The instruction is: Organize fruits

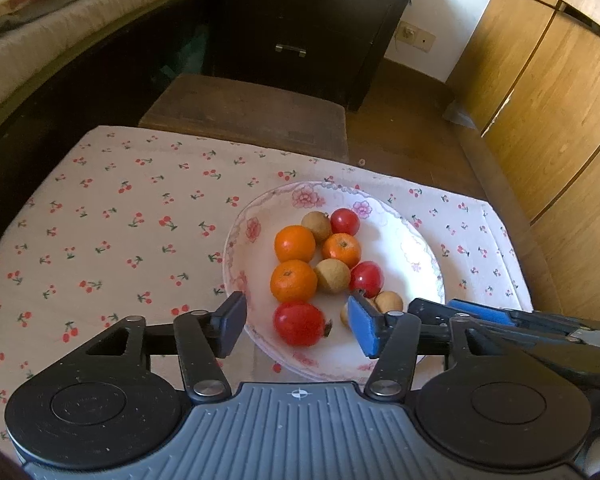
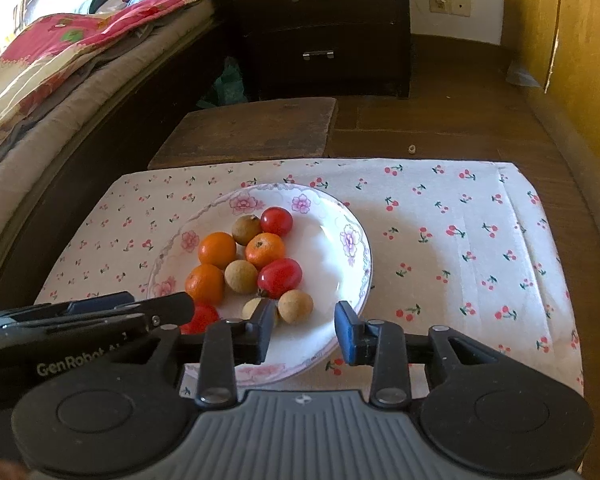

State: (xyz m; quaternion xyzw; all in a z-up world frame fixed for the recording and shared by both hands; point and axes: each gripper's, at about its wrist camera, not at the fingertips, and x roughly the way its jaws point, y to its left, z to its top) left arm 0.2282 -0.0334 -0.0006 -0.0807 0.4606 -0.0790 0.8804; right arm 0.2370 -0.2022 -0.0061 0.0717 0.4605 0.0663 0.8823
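Red and nearest the left gripper (image 1: 296,328), the tomato (image 1: 299,323) lies at six o'clock on the plate (image 1: 416,248) between half-open, empty jaws – the right gripper (image 2: 306,332), narrowly open and empty, should stay clear while the pads close gently.

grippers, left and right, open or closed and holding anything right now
Left gripper: open, holding nothing; a red tomato lies on the plate between its fingers.
Right gripper: open, holding nothing, over the plate's near rim.
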